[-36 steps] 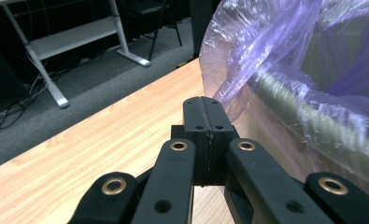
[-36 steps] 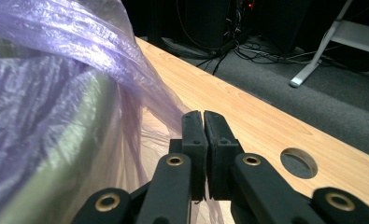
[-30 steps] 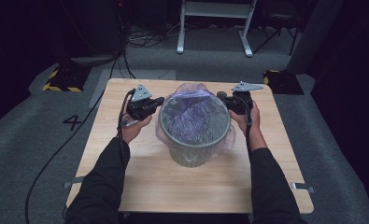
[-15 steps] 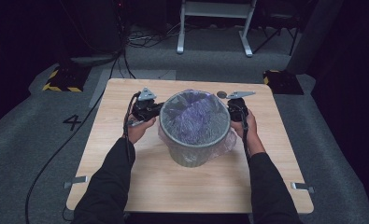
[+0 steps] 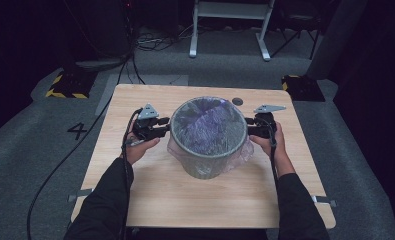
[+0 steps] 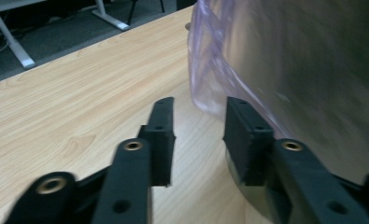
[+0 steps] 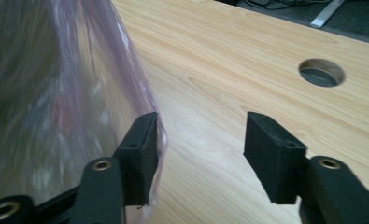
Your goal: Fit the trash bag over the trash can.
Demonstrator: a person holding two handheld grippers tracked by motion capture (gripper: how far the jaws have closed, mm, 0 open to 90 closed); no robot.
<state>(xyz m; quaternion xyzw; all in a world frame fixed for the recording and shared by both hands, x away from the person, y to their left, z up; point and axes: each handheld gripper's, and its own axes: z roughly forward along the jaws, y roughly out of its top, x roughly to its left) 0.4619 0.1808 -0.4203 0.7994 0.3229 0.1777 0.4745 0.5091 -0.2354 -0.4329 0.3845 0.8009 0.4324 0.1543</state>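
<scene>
**Both tongs let go of the bag-lined bin**

So the mesh wastebasket (image 5: 208, 137) sits pretty much dead centre on the wooden counter (image 5: 135, 200), with a purple-tinted clear plastic bag (image 5: 208, 122) lining it and folded down over the rim. The slack of the bag bunches out at about 4 o'clock of the bin in the high view.

The left tongs (image 5: 161, 131) are at 9 o'clock of the bin, just beside the rim. Their jaws have just been opening and stand apart now; in the left gripper view the tongs (image 6: 198, 133) have nothing pinched, bag film just past the right jaw, and whether it touches is hard to say.

The right tongs (image 5: 251, 131) are at 3 o'clock, same deal: jaws just opened, wide apart. In the right gripper view the tongs (image 7: 201, 154) have bare counter in the gap, the bag hanging against the left jaw.

Only writing readable: a "4" (image 5: 78, 131) marked on the grey floor at 9 o'clock of the counter. A round cable hole (image 7: 321, 72) sits near the counter's far edge.
</scene>
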